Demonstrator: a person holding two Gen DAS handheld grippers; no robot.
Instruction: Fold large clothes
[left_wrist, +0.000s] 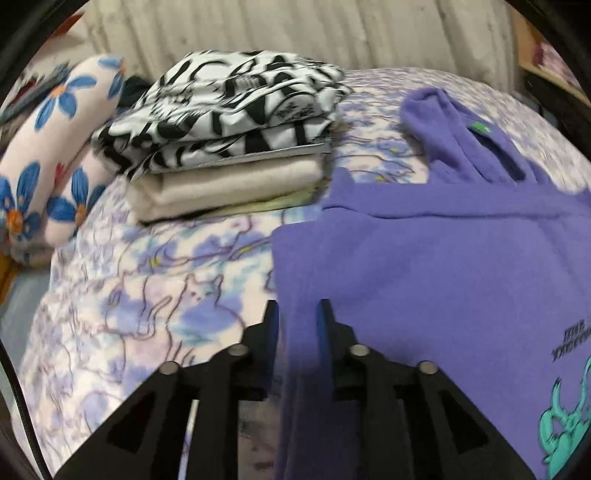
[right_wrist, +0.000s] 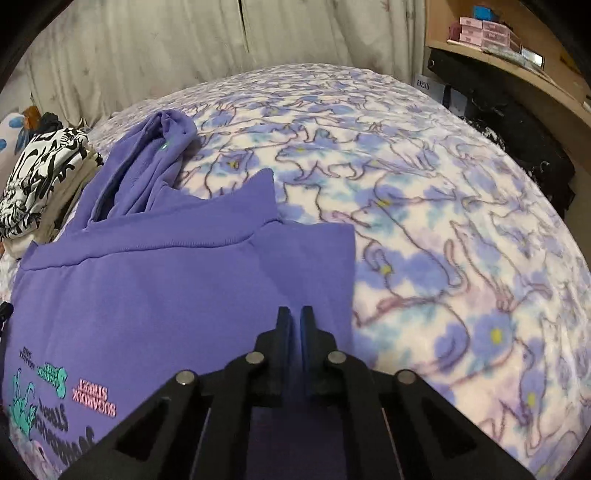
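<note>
A purple hoodie (left_wrist: 424, 266) with teal and pink print lies on the bed, its far part folded over itself. My left gripper (left_wrist: 299, 314) is at the hoodie's left edge, and purple cloth fills the narrow gap between its fingers, so it is shut on that edge. In the right wrist view the hoodie (right_wrist: 166, 288) covers the left half. My right gripper (right_wrist: 295, 317) sits over its near right corner with the fingers pressed almost together. Whether any cloth is pinched there I cannot tell.
A fleece blanket (right_wrist: 443, 221) with purple cats covers the bed. A stack of folded clothes (left_wrist: 229, 129), black-and-white on top, stands at the far left beside a flowered roll (left_wrist: 55, 147). Curtains (right_wrist: 147, 48) hang behind. A wooden shelf (right_wrist: 498, 48) and dark items (right_wrist: 535, 147) stand at the right.
</note>
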